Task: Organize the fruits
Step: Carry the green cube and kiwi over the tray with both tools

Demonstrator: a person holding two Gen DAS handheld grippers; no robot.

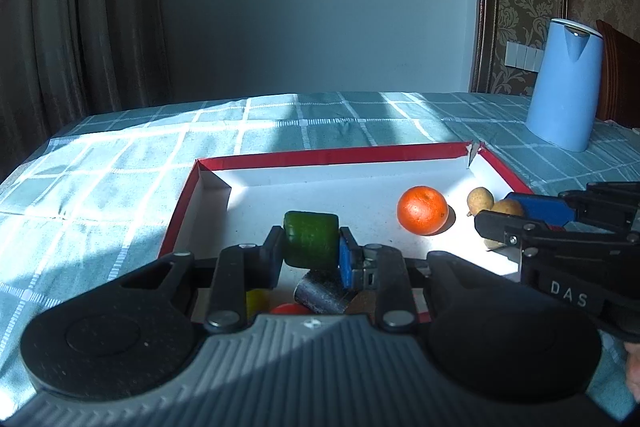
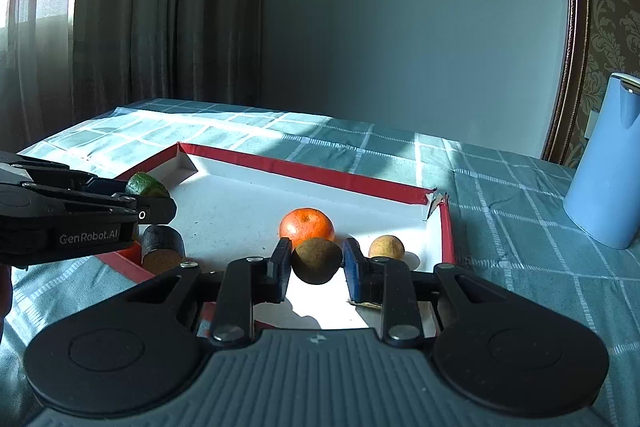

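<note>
A shallow red-rimmed white box [image 1: 320,155] [image 2: 304,167] lies on the checked tablecloth. My left gripper [image 1: 311,247] is shut on a green cucumber chunk [image 1: 311,241], held above the box's near left part; the chunk also shows in the right wrist view [image 2: 146,184]. My right gripper [image 2: 316,261] is shut on a brown kiwi [image 2: 317,260], held over the box's near right part. An orange [image 1: 422,209] [image 2: 307,224] and a small tan fruit [image 1: 480,200] [image 2: 386,247] rest inside the box.
A dark cylinder piece [image 1: 320,293] [image 2: 162,247], a red fruit [image 1: 290,308] and a yellow piece [image 1: 256,301] lie near the box's front left corner. A blue kettle [image 1: 564,83] [image 2: 608,163] stands on the cloth at the right. Curtains hang behind the table.
</note>
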